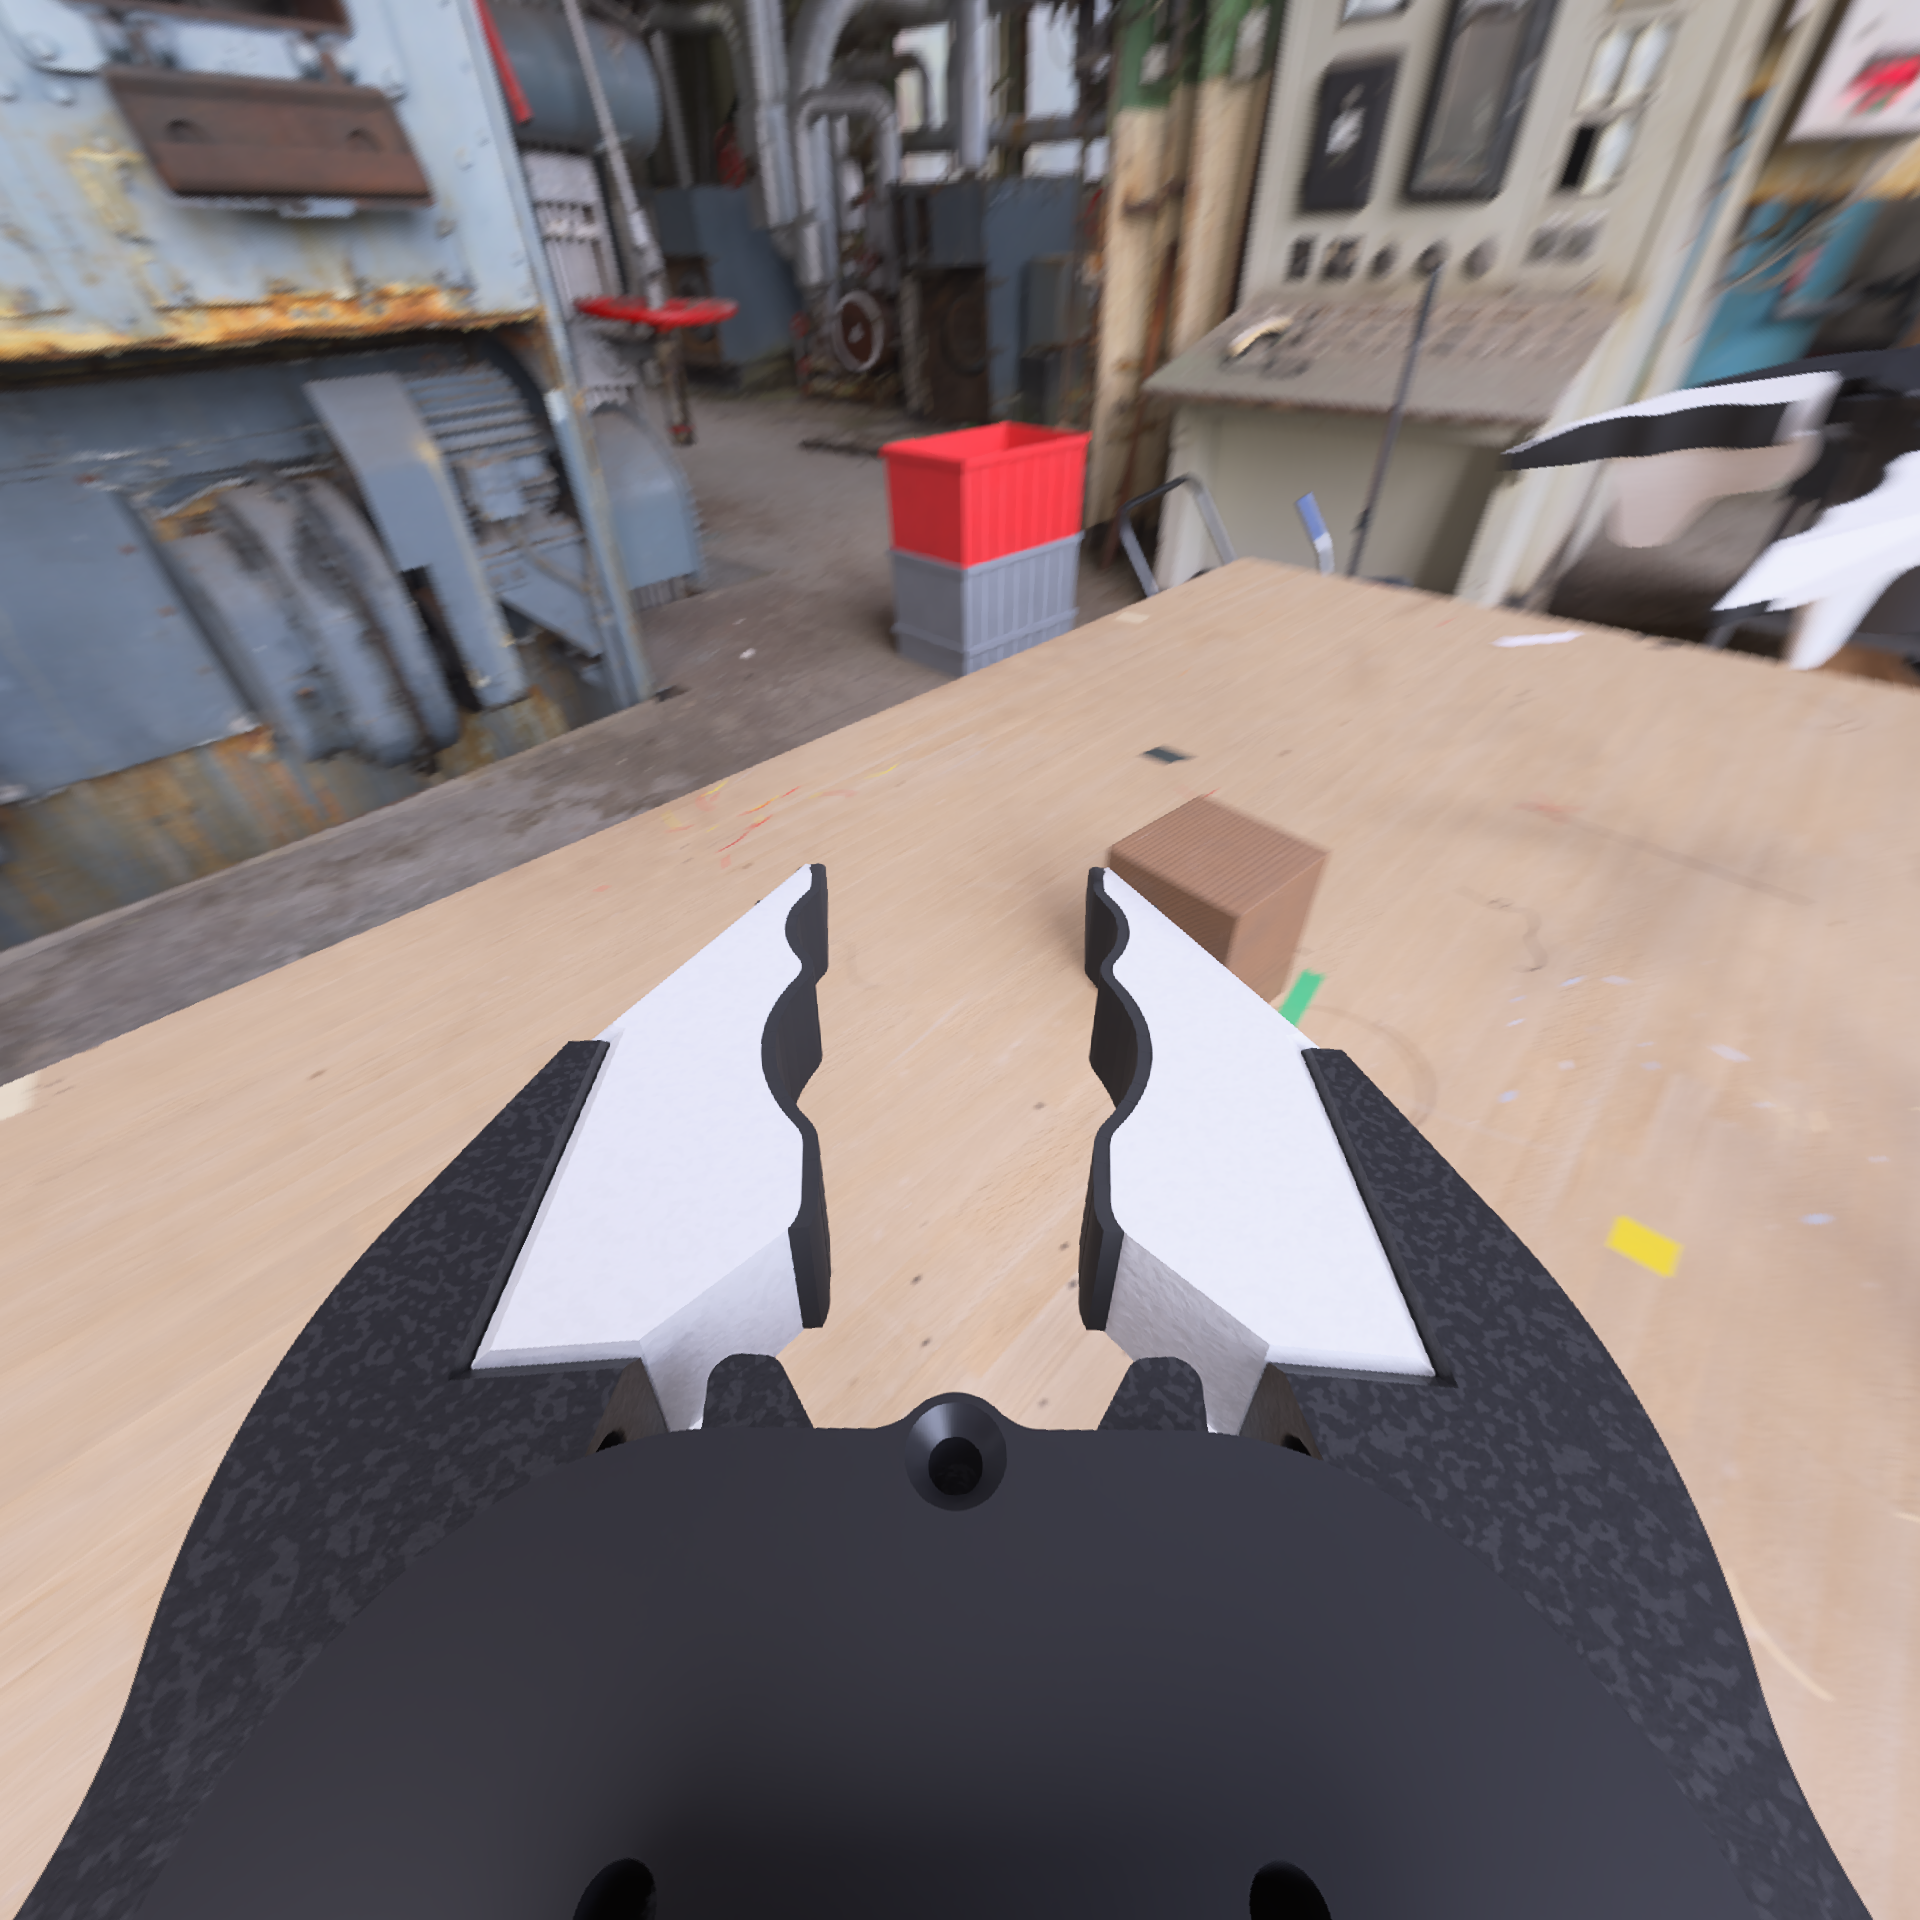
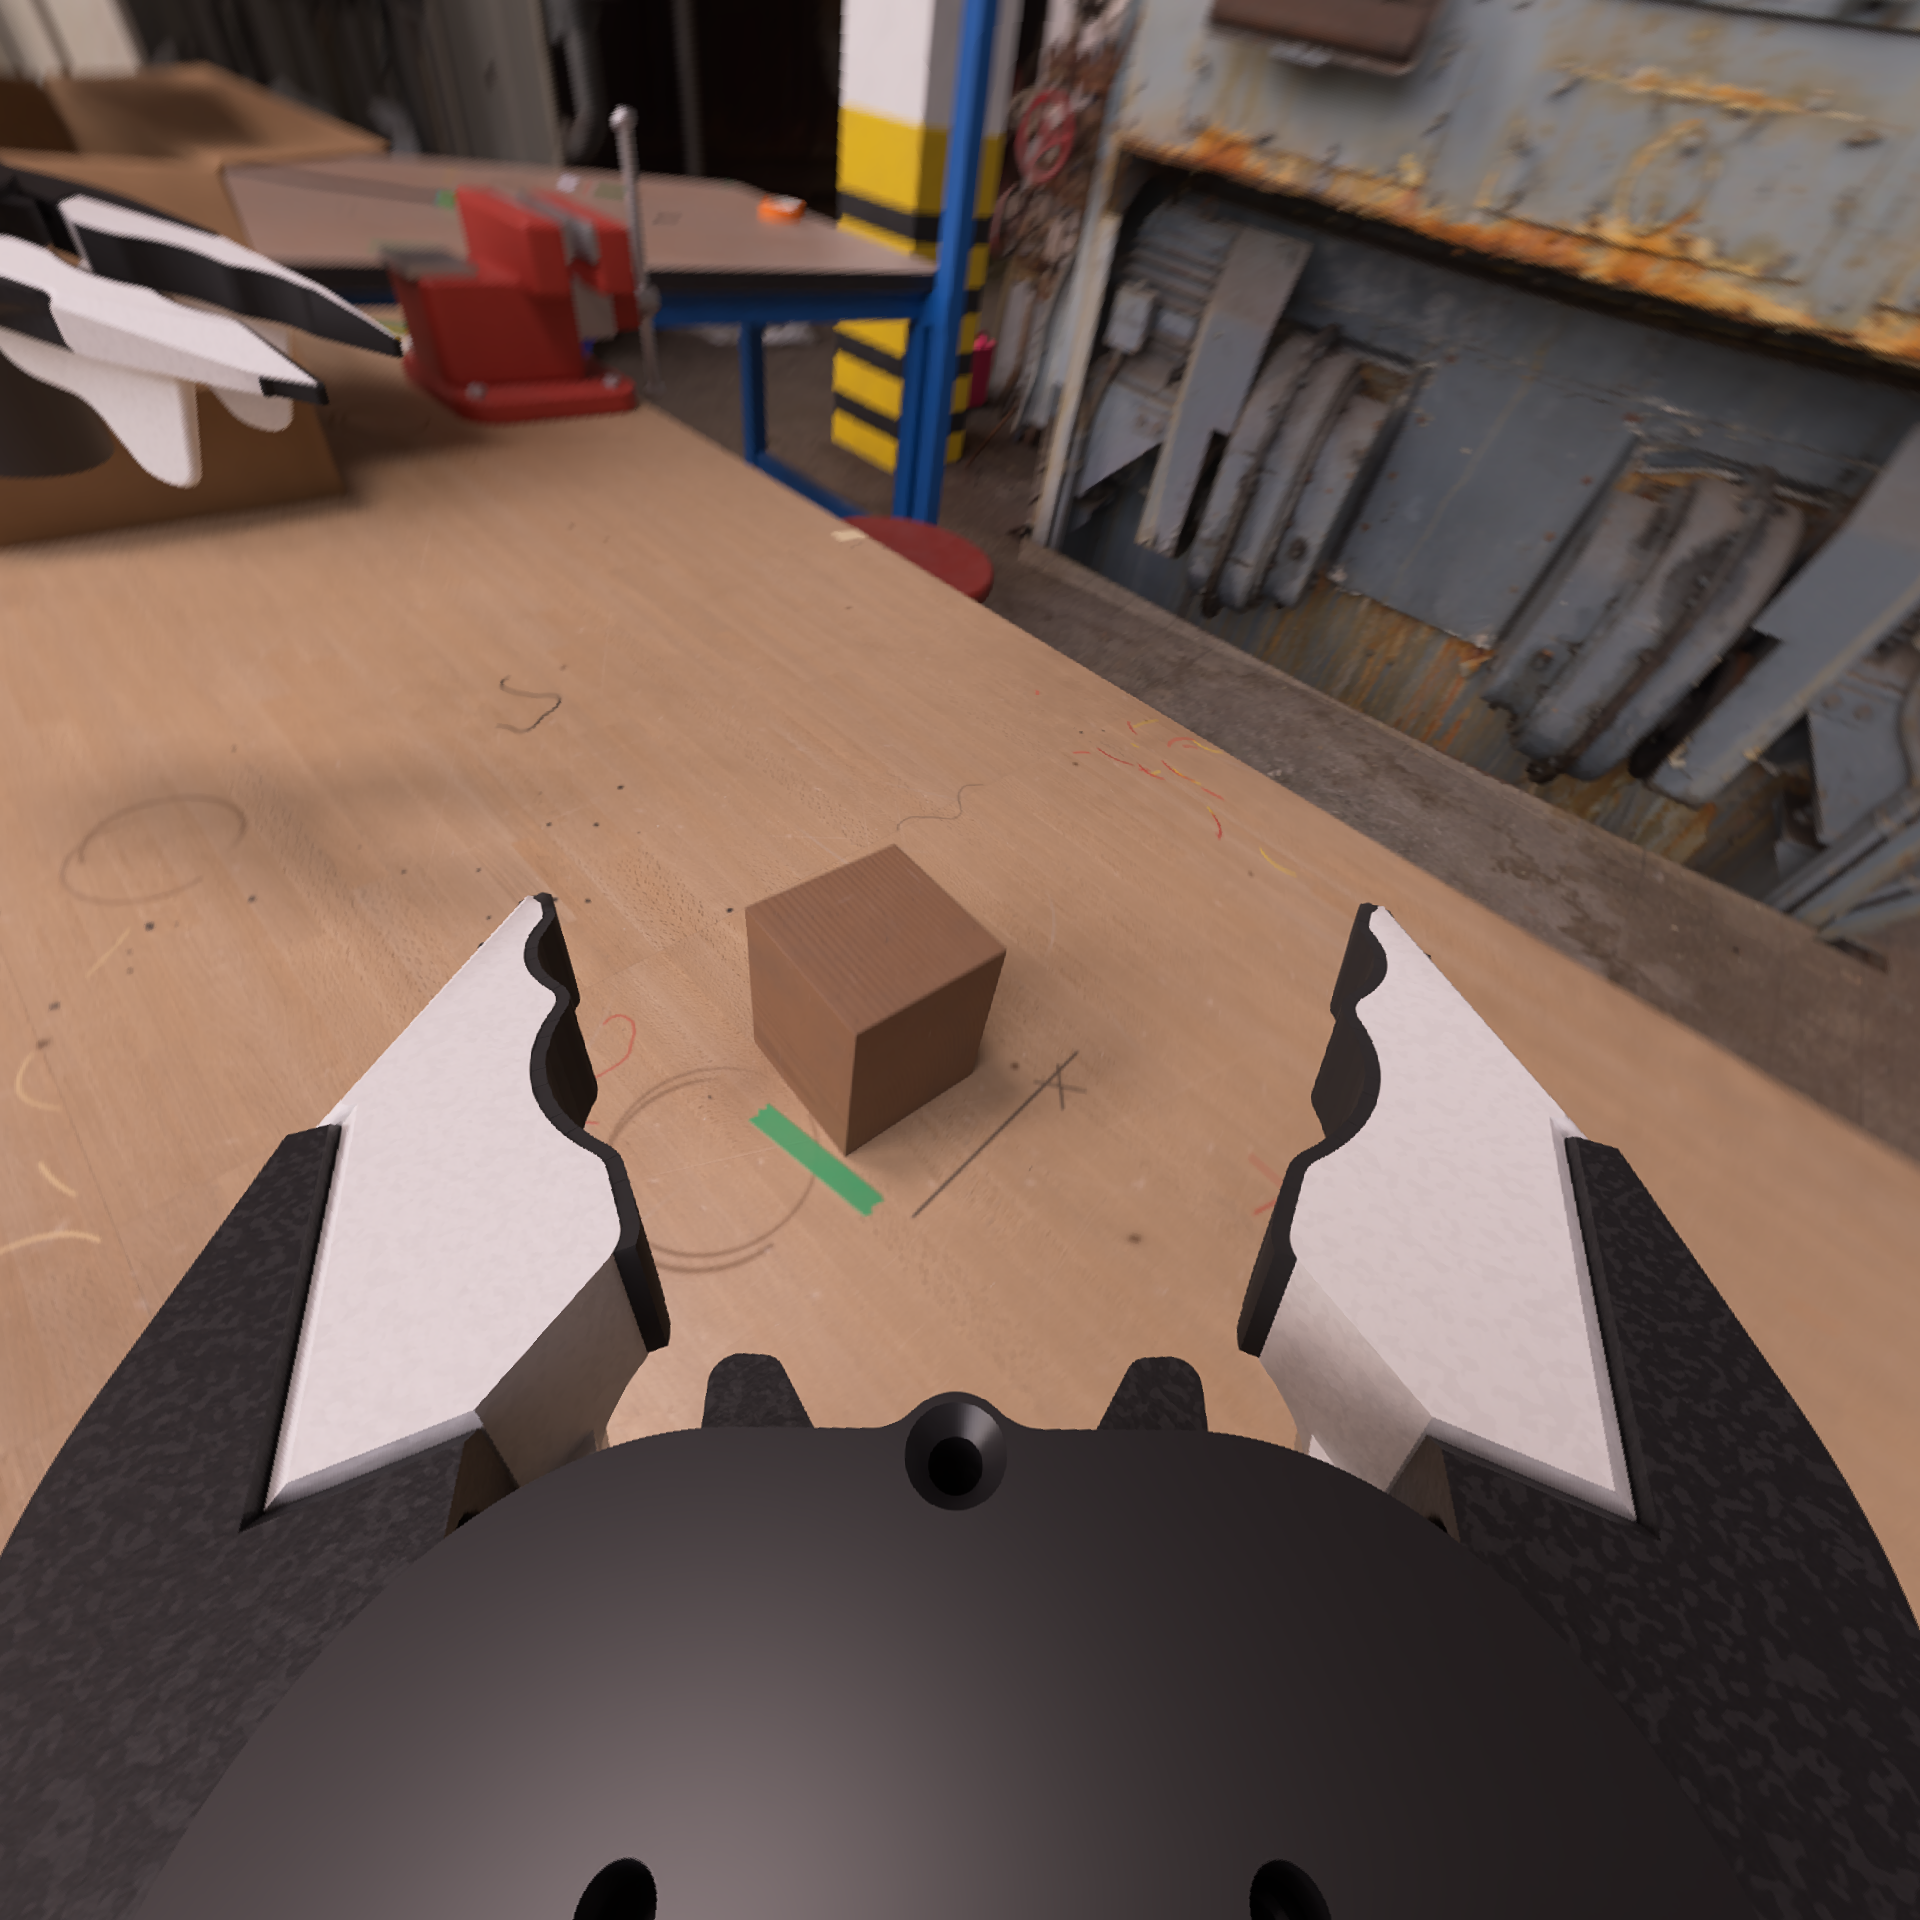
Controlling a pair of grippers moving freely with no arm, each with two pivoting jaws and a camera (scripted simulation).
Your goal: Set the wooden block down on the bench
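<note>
On the light wooden bench (image 2: 312,644) the wooden block (image 2: 871,992) is sitting flat, all by itself. It is a small brown cube, standing straight with one corner turned toward the right wrist camera. Nothing is touching it. A short strip of green tape (image 2: 816,1161) is lying on the bench just beside that near corner, and a thin pencil line is running close by on the other side.

The right gripper (image 2: 956,909) is hanging over the bench with its two white fingers spread wide apart. The block is sitting ahead of it, between the two fingertips in the picture, with bare bench showing on both sides. The gripper is holding nothing.

The left gripper (image 1: 956,878) is hanging over the bench too. Its fingers are parted only a little, with a narrow gap between them, and nothing is sitting in that gap. In the left wrist view the block (image 1: 1226,883) is peeking out just behind the right-hand fingertip, off to the side.

Farther back on the bench a red vise (image 2: 520,301) is sitting near the far edge. Beyond the bench a red crate (image 1: 982,488) is resting on top of a grey crate (image 1: 982,608) on the floor. Rusty grey machines are standing past the edge of the bench.
</note>
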